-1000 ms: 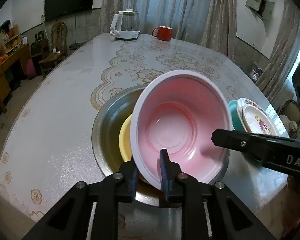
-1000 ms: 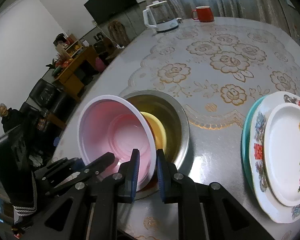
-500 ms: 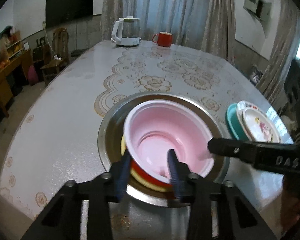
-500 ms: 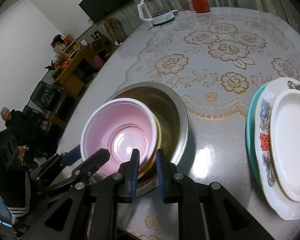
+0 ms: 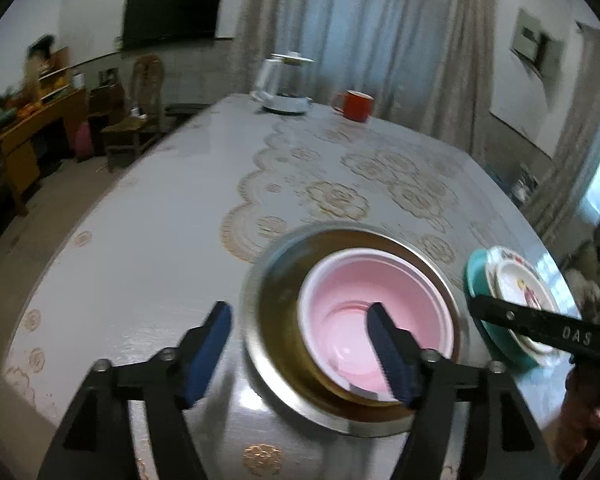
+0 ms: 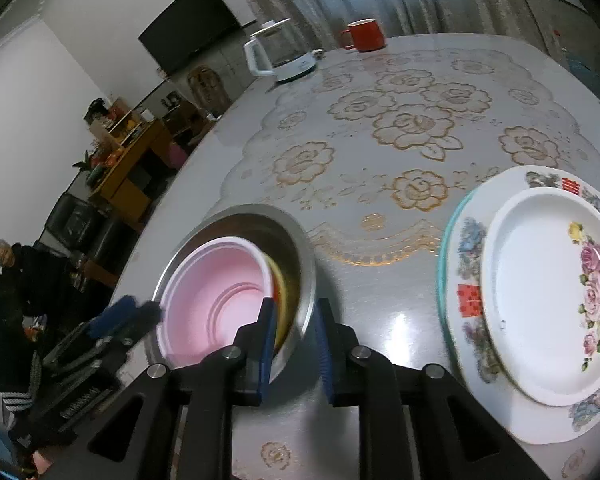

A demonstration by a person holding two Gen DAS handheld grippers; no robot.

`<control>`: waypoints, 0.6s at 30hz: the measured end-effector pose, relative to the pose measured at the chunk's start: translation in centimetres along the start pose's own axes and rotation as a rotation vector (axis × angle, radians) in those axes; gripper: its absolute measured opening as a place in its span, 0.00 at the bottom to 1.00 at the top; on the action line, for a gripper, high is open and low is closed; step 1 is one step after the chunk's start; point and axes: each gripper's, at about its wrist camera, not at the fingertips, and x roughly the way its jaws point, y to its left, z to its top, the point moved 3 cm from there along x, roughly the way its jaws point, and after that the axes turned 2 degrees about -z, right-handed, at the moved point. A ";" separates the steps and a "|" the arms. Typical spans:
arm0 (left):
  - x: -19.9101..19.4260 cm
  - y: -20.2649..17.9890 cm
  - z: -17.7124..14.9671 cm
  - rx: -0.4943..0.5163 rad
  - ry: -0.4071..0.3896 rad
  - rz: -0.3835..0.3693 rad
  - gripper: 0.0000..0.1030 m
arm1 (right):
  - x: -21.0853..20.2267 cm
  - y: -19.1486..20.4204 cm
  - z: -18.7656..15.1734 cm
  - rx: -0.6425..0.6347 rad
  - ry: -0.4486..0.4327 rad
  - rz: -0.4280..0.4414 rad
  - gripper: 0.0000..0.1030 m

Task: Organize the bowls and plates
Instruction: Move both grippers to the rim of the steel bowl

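1. The worktop (image 6: 380,292) is being shown as a glossy grey surface printed with gold rose and lace patterns.
2. A pink bowl (image 5: 374,320) is being carried inside a steel basin (image 5: 276,360), nested on a yellow bowl (image 6: 281,280) – near the worktop's close edge.
3. The jaws of the left hand-held gripper (image 5: 300,344) are being opened wide; one finger is hanging over the pink bowl, no pad pressing on it.
4. The right hand-held gripper (image 6: 296,340) is being kept narrow, nothing gripped – its jaws opening slightly over the basin's rim.
5. Stacked plates (image 6: 540,292) are being borne just beside the basin.
6. A kettle (image 6: 280,52) and red mug (image 6: 364,36) are being seen at the far edge, before curtains (image 5: 360,28); a dark television (image 5: 172,12) is being displayed on the wall.
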 end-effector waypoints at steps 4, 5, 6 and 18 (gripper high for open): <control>0.1 1.7 0.0 -0.069 0.000 0.011 0.76 | -0.1 -0.1 0.0 -0.007 -0.009 -0.025 0.21; 0.2 1.9 -0.1 -0.070 0.003 0.018 0.76 | -0.1 -0.2 0.0 -0.005 -0.004 -0.025 0.21; 0.3 2.0 -0.1 -0.066 0.005 0.027 0.76 | -0.1 -0.2 0.0 -0.008 0.000 -0.024 0.21; 1.7 4.2 -0.6 -0.070 0.075 0.011 0.47 | 1.6 0.1 -0.1 -0.056 0.035 -0.054 0.21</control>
